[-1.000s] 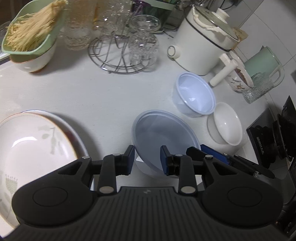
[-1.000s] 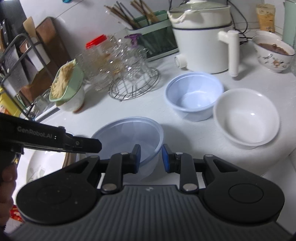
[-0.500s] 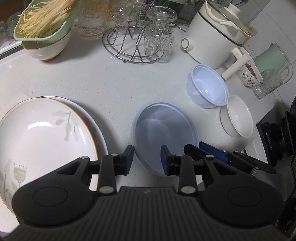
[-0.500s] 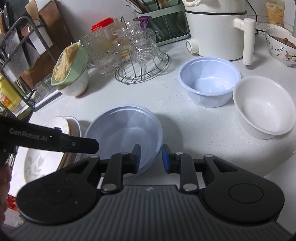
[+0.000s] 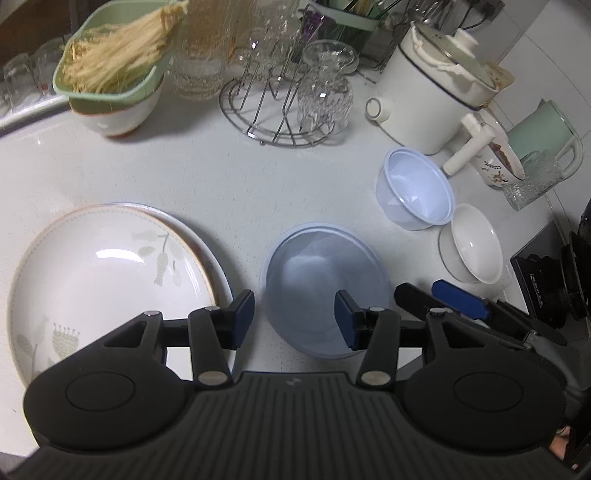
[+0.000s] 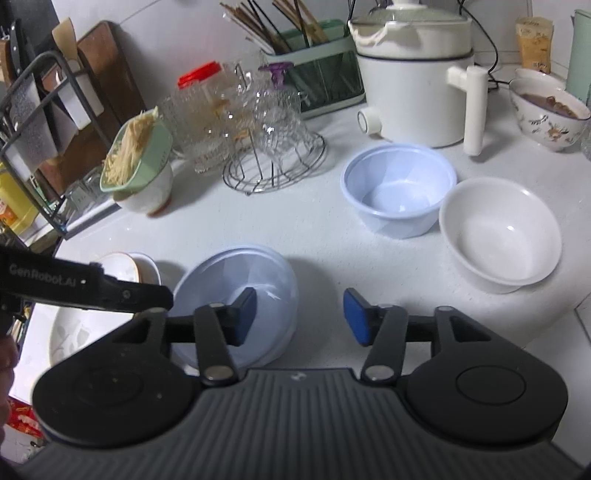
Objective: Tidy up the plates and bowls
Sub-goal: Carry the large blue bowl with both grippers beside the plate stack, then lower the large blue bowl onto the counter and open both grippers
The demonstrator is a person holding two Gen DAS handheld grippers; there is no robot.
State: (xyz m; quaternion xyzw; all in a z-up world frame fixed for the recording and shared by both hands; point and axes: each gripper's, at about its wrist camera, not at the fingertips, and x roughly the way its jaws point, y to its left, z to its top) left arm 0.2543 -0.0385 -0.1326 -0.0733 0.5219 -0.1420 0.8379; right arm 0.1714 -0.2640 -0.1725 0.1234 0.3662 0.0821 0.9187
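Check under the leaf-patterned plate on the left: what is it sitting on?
The leaf-patterned plate lies on a second white plate, of which only the right rim peeks out. The rest, and anything beneath it, is covered.

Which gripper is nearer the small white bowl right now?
Right. The right gripper, jaws opening with nothing between them, sits just left of the white bowl. The left gripper is farther left, jaws opening at the large translucent blue bowl.

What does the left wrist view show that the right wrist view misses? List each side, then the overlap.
Left wrist only: the whole floral plate and a green kettle.
Right wrist only: chopsticks in their holder, a red-lidded jar, cutting boards.
Both: large translucent bowl, small blue bowl, white bowl, cooker; both grippers opening, gripping nothing.
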